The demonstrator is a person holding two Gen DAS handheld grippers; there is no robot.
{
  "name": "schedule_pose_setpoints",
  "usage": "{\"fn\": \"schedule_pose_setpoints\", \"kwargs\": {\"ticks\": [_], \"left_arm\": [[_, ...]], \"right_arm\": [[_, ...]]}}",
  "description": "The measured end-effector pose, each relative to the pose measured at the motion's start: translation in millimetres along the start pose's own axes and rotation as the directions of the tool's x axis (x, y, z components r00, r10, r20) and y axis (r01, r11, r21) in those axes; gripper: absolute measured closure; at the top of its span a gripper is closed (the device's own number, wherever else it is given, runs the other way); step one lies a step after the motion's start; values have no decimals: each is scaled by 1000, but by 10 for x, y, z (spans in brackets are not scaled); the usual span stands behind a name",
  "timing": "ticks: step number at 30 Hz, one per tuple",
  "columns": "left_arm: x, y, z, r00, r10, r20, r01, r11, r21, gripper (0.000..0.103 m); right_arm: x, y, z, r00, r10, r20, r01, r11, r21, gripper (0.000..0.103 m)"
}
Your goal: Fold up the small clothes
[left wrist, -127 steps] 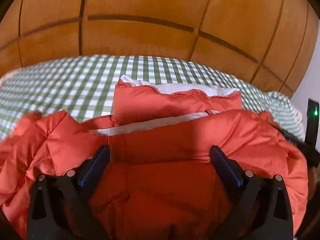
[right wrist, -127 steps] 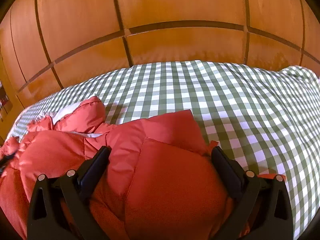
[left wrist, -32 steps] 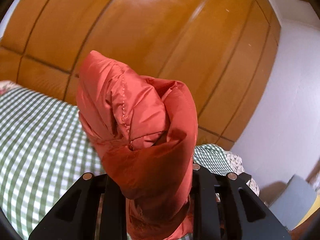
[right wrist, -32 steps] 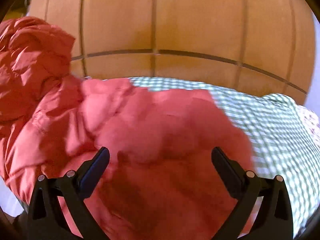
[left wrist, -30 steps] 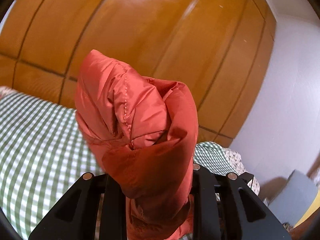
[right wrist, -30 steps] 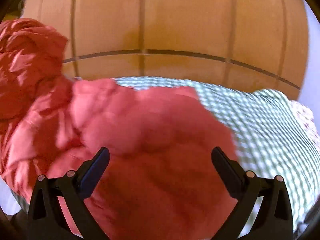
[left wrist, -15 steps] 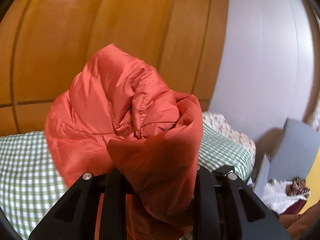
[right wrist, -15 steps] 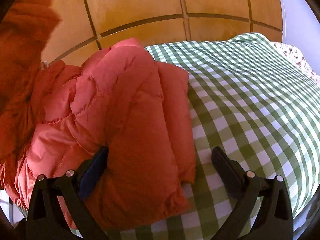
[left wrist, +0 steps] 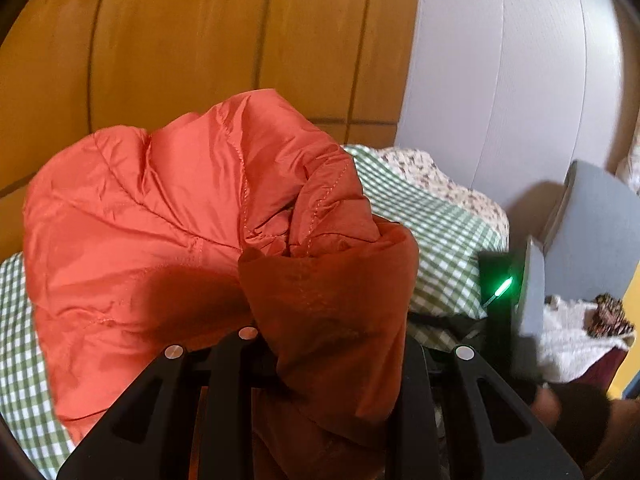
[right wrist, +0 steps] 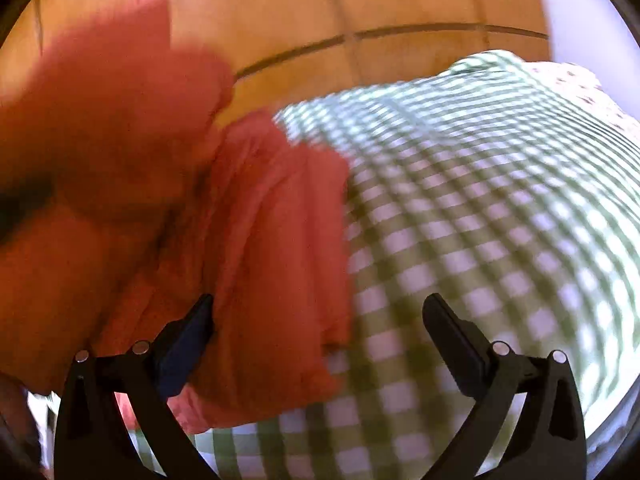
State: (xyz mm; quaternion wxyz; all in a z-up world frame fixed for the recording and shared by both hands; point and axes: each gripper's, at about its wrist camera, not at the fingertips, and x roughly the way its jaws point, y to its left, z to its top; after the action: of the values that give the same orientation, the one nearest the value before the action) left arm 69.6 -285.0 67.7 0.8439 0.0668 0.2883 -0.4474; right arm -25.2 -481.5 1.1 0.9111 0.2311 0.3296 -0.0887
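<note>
An orange-red quilted puffer jacket (left wrist: 172,216) fills the middle of the left wrist view, bunched up above the green checked bed. My left gripper (left wrist: 324,364) is shut on a thick fold of it, and the fabric hides the fingertips. In the blurred right wrist view the same jacket (right wrist: 256,248) lies along the left side of the bed, one part lifted at the upper left. My right gripper (right wrist: 318,320) is open over the jacket's right edge, nothing pressed between its fingers (right wrist: 448,332).
The bed's green-and-white checked cover (right wrist: 480,208) spreads to the right. A wooden panelled wall (left wrist: 180,40) stands behind it and a pale wall (left wrist: 500,60) to the right. A black device with a green light (left wrist: 500,288), a grey box (left wrist: 592,216) and a white cloth lie beside the bed.
My left gripper has swung right and dropped a little with the jacket fold in it. The right gripper has rolled and shifted, so the jacket now sits at its left and checked cover at its right.
</note>
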Motion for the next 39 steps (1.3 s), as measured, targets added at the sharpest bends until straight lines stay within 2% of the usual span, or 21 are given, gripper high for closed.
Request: {"fn": "schedule_pose_setpoints", "kwargs": {"ticks": [2,3,7,9,11,13,15,17,19,22,24,25,27,30,31,32,34,37,39], "left_arm": [[77,-44,-35,1000,3,-10,-3,1000,26,80],[125,-77,-63,1000,5,-16,-4,999,44,80],[227,-159,-80,1000,9,-27,-6,994,111,78],[258,-178,-99,1000,9,-28,-5,991,130,78],[257,-171,-110,1000,14,-24,-11,990,140,77],[266,-193,-122,1000,17,-20,-13,988,152,74],[255,-203,-137,1000,22,-19,-18,985,171,68],[219,-206,-149,999,25,-36,-18,983,182,59],[136,-213,-168,998,-6,-62,17,984,178,52],[-216,-130,-176,990,-136,-42,140,983,117,33],[-442,-48,-150,983,-184,-5,184,979,91,32],[-549,29,-109,983,-182,17,180,980,82,32],[-657,191,-19,991,-121,50,118,991,60,32],[-693,526,202,995,37,91,-37,999,-4,32],[-674,667,309,990,97,100,-94,995,-37,32],[-602,749,440,987,128,102,-122,991,-60,32],[-433,933,634,974,210,86,-205,977,-64,32],[-31,998,873,951,307,23,-308,951,33,32],[250,1051,989,937,350,-14,-348,935,74,32]], "right_arm": [[-182,-122,107,997,-34,69,30,997,67,2],[-283,-163,191,993,-29,110,20,996,86,2],[-589,-94,575,973,86,216,-103,992,67,2],[-591,58,797,967,171,187,-179,984,25,2],[-421,266,957,979,186,82,-184,982,-38,2],[-183,441,1028,990,141,-2,-140,985,-102,2],[-25,517,982,993,110,-32,-113,984,-141,2],[155,481,920,998,28,-54,-36,987,-157,2],[249,401,818,996,50,-72,-59,991,-122,2],[374,227,743,997,42,-64,-47,996,-77,2],[415,167,722,997,41,-59,-45,996,-74,2],[429,149,716,998,38,-57,-42,996,-72,2],[443,138,721,998,28,-49,-31,997,-76,2],[467,116,702,1000,1,-27,-4,996,-92,2],[452,114,682,1000,1,-24,-3,996,-87,2],[455,96,665,1000,6,-27,-8,997,-73,2],[456,76,642,999,17,-28,-18,999,-49,2],[443,57,604,999,29,-19,-30,999,-34,2],[455,48,594,999,34,-17,-34,999,-27,2]]}}
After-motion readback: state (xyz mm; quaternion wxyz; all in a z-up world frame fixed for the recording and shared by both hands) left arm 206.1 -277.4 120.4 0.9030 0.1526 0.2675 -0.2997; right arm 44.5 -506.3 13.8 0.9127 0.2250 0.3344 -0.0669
